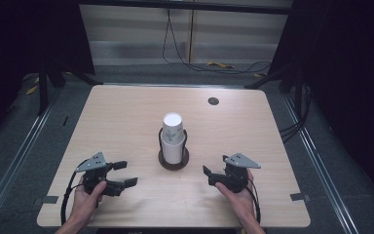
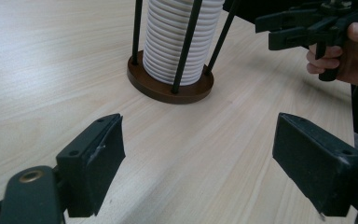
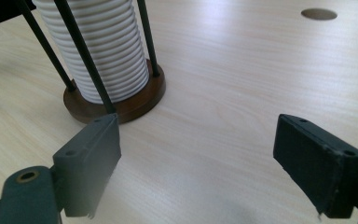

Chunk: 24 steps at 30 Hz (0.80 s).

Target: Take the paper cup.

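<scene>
Near edge: left gripper (image 1: 128, 174) and right gripper (image 1: 208, 177), each hand-held, resting low on pale wood-grain table (image 1: 126, 117), jaws spread wide, nothing between the pads; aimed inward, probably staged for a reach. Centre, between both and well apart from each: tall stack of ribbed white paper cups (image 1: 172, 138), upright in round brown wooden base with thin black guide rods (image 1: 173, 161), likely to keep the stack from toppling. Far right: small dark round hole (image 1: 213, 101) in tabletop
</scene>
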### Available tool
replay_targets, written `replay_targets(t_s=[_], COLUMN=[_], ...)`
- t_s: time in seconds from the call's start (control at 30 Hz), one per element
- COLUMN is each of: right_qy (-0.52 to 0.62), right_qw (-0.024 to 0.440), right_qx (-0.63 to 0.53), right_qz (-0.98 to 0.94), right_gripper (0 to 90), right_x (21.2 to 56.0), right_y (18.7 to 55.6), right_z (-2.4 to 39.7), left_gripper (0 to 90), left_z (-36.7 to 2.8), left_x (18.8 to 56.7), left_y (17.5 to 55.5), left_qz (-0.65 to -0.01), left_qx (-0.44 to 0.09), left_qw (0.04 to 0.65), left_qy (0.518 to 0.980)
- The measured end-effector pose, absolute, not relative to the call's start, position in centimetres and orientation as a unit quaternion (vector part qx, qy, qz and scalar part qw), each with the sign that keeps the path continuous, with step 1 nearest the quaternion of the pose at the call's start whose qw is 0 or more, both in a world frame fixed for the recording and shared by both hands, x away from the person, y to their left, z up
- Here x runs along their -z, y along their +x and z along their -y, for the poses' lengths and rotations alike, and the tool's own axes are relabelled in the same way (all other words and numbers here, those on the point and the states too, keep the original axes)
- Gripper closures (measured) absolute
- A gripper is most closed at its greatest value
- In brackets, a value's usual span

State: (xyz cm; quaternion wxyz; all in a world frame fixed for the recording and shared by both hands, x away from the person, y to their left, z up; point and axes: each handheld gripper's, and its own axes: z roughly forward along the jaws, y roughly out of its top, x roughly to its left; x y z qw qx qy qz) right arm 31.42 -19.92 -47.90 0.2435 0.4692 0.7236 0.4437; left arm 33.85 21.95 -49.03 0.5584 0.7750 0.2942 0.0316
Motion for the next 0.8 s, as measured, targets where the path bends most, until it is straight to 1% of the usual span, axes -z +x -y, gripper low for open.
replay_targets(t_s=[0.13, 0.37, 0.67, 0.8], right_qy=[0.464, 0.449, 0.432, 0.429], right_qw=[0.251, 0.245, 0.239, 0.237], right_qx=[-0.443, -0.456, -0.467, -0.473], right_qz=[-0.725, -0.728, -0.734, -0.732], right_gripper=[14.6, 14.0, 13.9, 15.9], right_x=[47.8, 47.4, 46.6, 46.2], right_y=[31.3, 31.2, 31.1, 31.3], right_z=[19.8, 19.9, 19.3, 19.0], left_gripper=[16.5, 15.5, 15.6, 15.6], left_z=[-21.9, -21.4, -20.8, -20.8], left_x=[49.1, 49.1, 49.1, 49.1], left_y=[33.8, 33.6, 33.5, 33.3], left_qz=[-0.295, -0.292, -0.284, -0.283], left_qx=[-0.027, -0.02, -0.026, -0.025], left_qw=[0.56, 0.556, 0.55, 0.55], left_qy=[0.773, 0.778, 0.785, 0.786])
